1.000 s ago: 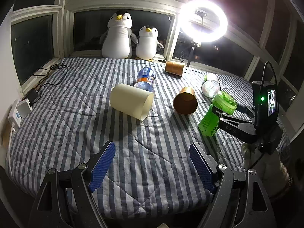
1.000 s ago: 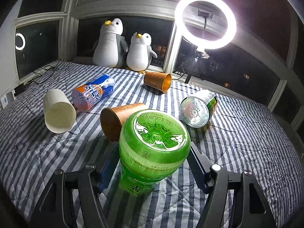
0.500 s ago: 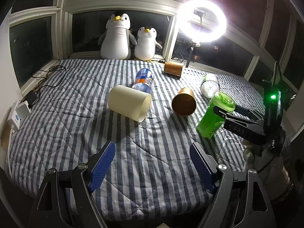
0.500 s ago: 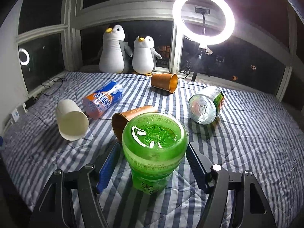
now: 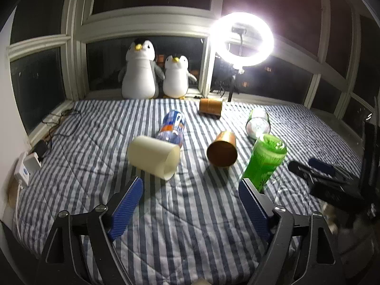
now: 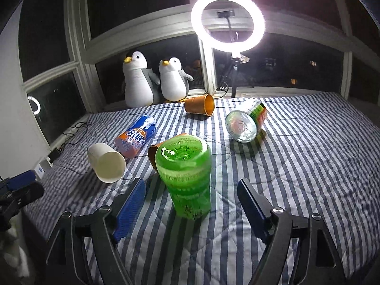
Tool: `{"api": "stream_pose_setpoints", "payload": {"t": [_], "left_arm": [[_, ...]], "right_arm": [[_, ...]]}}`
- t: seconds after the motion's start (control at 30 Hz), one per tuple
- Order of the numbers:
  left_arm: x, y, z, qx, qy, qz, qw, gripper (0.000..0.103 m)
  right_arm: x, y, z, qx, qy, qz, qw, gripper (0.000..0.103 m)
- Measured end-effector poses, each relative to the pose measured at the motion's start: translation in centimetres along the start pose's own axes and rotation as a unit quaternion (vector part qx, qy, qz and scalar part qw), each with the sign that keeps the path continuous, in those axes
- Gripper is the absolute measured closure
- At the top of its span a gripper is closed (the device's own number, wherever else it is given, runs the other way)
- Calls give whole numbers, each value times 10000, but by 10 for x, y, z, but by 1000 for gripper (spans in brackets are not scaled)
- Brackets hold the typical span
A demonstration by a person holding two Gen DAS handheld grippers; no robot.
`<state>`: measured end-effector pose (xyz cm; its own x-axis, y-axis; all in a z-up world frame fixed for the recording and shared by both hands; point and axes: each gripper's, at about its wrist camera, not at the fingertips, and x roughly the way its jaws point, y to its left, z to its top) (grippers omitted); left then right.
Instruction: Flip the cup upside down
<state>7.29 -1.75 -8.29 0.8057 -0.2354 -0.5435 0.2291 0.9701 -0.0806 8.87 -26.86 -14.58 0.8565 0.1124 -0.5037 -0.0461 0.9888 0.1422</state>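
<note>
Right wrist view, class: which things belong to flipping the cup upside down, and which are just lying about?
Job: green cup, right gripper.

Lying about: cream cup, near copper cup, far copper cup, blue-orange bottle, clear bottle, two penguin plushies, ring light.

a striped blanket (image 5: 190,213) lies bare between the wide-spread left gripper (image 5: 190,204) and the nearest objects. ahead on the left, a cream cup (image 5: 153,156) lies on its side, touching a blue bottle (image 5: 172,128) behind it. an open lane runs between the cream cup and a brown cup (image 5: 222,152), also on its side. a green bottle (image 6: 185,173) stands base up just right of the brown cup, between the parted fingers of the right gripper (image 6: 191,204), apart from both. a clear bottle (image 6: 245,123) lies further back, with broad bare blanket to its right. another brown cup (image 6: 199,105) lies near the far edge.
</note>
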Motion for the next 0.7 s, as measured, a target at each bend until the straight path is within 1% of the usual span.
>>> {"api": "stream_pose_setpoints", "payload": {"t": [0.1,0.13,0.23,0.37,0.53,0.7], "left_arm": [[-5,-5,4,50,-241,67,9997,14],[-6,-6,5,63,-307,82,9995,12],[-12,-10,7,96,-554,143,9983,8],[-18,-16,7,194,-815,308,9960,6],[-24,-17,6,210,-959,398,9944,3],[-31,-20,2,268,-1117,490,9922,2]], "right_arm": [[-15,0,-4,49,-59,-19,10000,24],[-20,0,-5,55,-93,-31,9999,22],[-36,4,-9,37,-255,-77,9996,12],[-54,15,-14,-128,-486,-243,9984,11],[-72,28,-19,-253,-769,-398,9959,6],[-84,36,-22,-260,-915,-462,9944,5]]}}
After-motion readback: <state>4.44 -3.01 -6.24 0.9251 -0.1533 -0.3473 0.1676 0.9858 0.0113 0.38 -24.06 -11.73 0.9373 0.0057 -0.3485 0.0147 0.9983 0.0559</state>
